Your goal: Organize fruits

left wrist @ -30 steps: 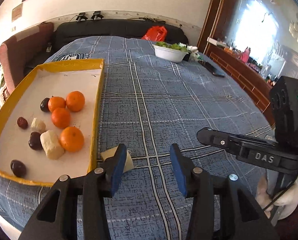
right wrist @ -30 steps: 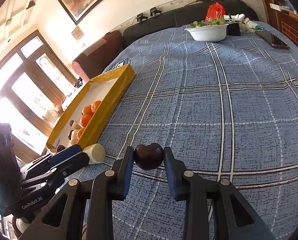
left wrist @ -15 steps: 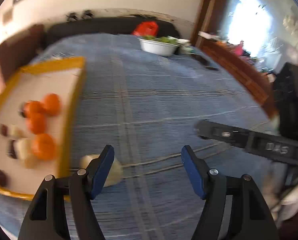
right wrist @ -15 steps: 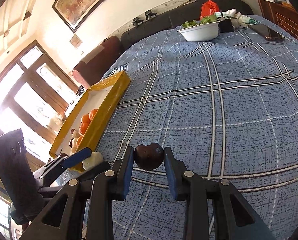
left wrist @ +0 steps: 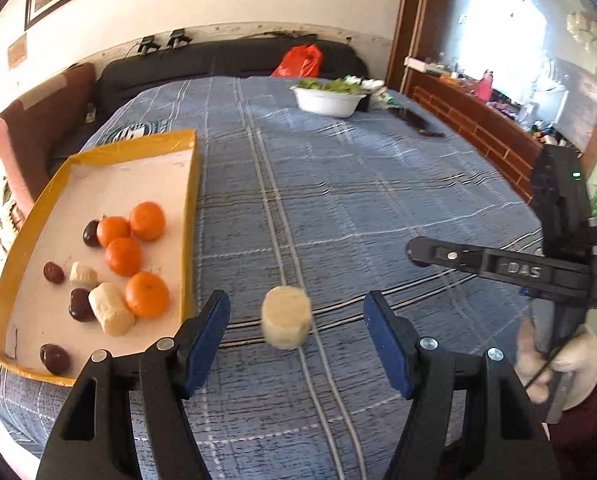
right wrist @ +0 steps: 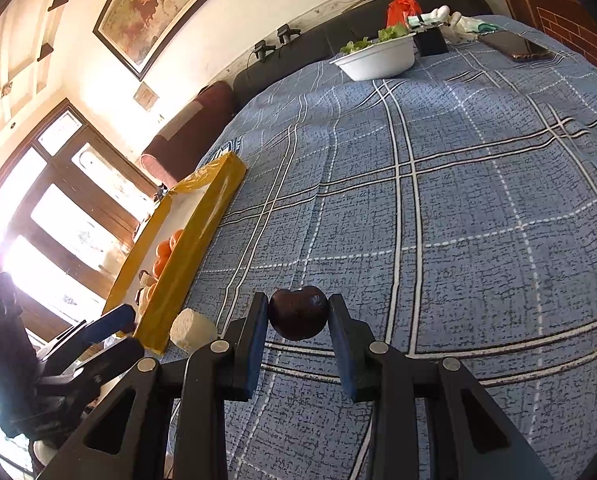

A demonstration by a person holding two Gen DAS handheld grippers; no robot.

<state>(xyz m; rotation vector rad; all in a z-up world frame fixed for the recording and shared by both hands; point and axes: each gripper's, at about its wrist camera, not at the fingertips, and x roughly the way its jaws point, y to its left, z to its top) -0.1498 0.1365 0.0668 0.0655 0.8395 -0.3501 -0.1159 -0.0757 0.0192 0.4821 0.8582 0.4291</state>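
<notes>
A pale cream cylindrical piece point(left wrist: 285, 322) lies on the blue checked cloth, between the wide-open jaws of my left gripper point(left wrist: 296, 332) but just beyond the tips, untouched. It also shows in the right wrist view point(right wrist: 189, 328), beside the yellow tray point(right wrist: 202, 236). The tray point(left wrist: 188, 208) holds several oranges point(left wrist: 146, 294), dark plums point(left wrist: 80, 305) and cream pieces point(left wrist: 110, 314). My right gripper point(right wrist: 298, 314) is shut on a dark plum point(right wrist: 297, 312), held above the cloth. The right gripper also shows at the right of the left wrist view point(left wrist: 418, 254).
A white bowl of greens point(left wrist: 325, 100) stands at the far end of the table, with a phone point(right wrist: 514, 46) and a red bag point(left wrist: 300, 62) near it. A black sofa and a maroon chair point(left wrist: 30, 128) lie beyond the table edge.
My left gripper opened wider and swung right, so the cream piece now sits centred between its jaws instead of behind the left finger. The right gripper keeps its plum.
</notes>
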